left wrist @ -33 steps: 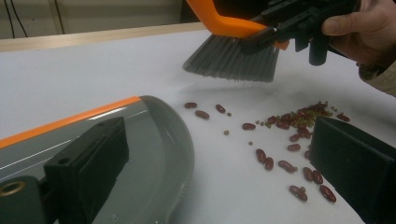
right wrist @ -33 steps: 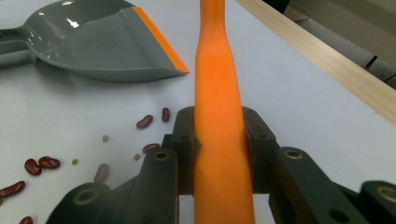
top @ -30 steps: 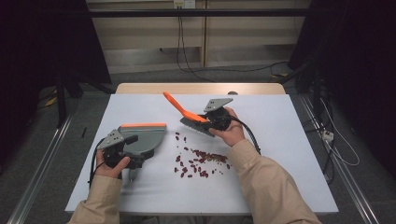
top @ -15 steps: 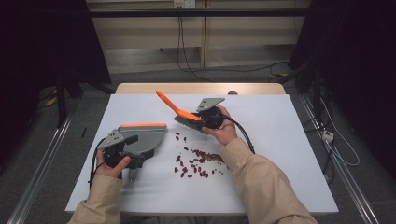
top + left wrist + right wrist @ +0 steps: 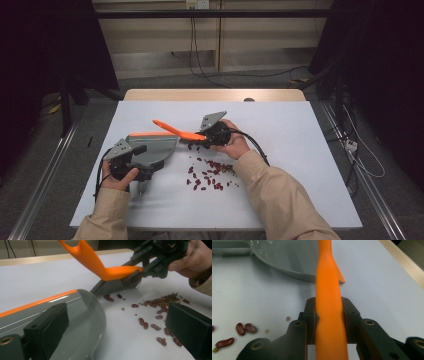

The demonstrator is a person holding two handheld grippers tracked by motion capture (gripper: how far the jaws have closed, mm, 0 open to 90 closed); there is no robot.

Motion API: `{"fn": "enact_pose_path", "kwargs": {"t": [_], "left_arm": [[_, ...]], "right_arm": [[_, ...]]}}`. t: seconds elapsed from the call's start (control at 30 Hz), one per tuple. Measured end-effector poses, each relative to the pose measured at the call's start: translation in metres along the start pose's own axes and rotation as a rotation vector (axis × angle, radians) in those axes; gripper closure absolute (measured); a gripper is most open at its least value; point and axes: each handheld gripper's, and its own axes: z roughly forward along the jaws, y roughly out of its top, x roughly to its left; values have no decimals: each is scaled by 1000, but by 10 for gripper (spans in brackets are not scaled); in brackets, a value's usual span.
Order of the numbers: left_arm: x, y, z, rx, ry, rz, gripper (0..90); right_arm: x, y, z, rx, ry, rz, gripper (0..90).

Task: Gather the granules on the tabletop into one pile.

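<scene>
My right gripper [image 5: 204, 136] [image 5: 329, 315] is shut on the handle of an orange brush [image 5: 175, 130] [image 5: 90, 260] [image 5: 329, 290]. The brush's grey bristles [image 5: 112, 286] touch the table at the far edge of a scatter of red beans [image 5: 210, 172] [image 5: 157, 305] [image 5: 244, 328]. A grey dustpan [image 5: 155, 145] [image 5: 82, 315] [image 5: 287, 260] with an orange rim lies to the left, its mouth towards the beans. My left gripper [image 5: 142, 157] [image 5: 116, 315] stands at the pan with its jaws wide apart. One jaw is over the pan, the other over the beans.
The white table top [image 5: 300, 150] has bare room at the right and the front. Its wooden far edge [image 5: 215, 95] borders a dark floor with cables [image 5: 200, 60]. Metal rails [image 5: 45, 175] run along both sides.
My right gripper has carried the brush left and slightly nearer, towards the dustpan, and the bristles are now down at the beans. The left gripper and pan have stayed put.
</scene>
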Motion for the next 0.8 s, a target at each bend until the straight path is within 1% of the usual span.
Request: {"fn": "enact_pose_path", "kwargs": {"t": [0.1,0.17,0.2,0.37,0.47,0.6,0.73,0.8], "left_arm": [[0,0,0,3,2,-1,48],[1,0,0,4,3,-1,48],[1,0,0,4,3,-2,48],[1,-1,-1,8,4,-3,48],[2,-2,-2,11,5,-5,48],[3,-3,-5,5,8,-10,48],[3,-4,-5,11,11,-10,48],[3,-4,-5,11,11,-9,48]], "right_arm": [[6,-1,-4,16,28,-33,706],[11,-2,-7,22,39,-47,705],[12,-2,-9,26,55,-61,705],[25,-6,-19,33,91,-77,705],[31,-8,-24,30,102,-71,705],[37,-13,-29,23,113,-83,704],[43,-15,-35,25,121,-93,704],[47,-15,-36,23,121,-89,704]]}}
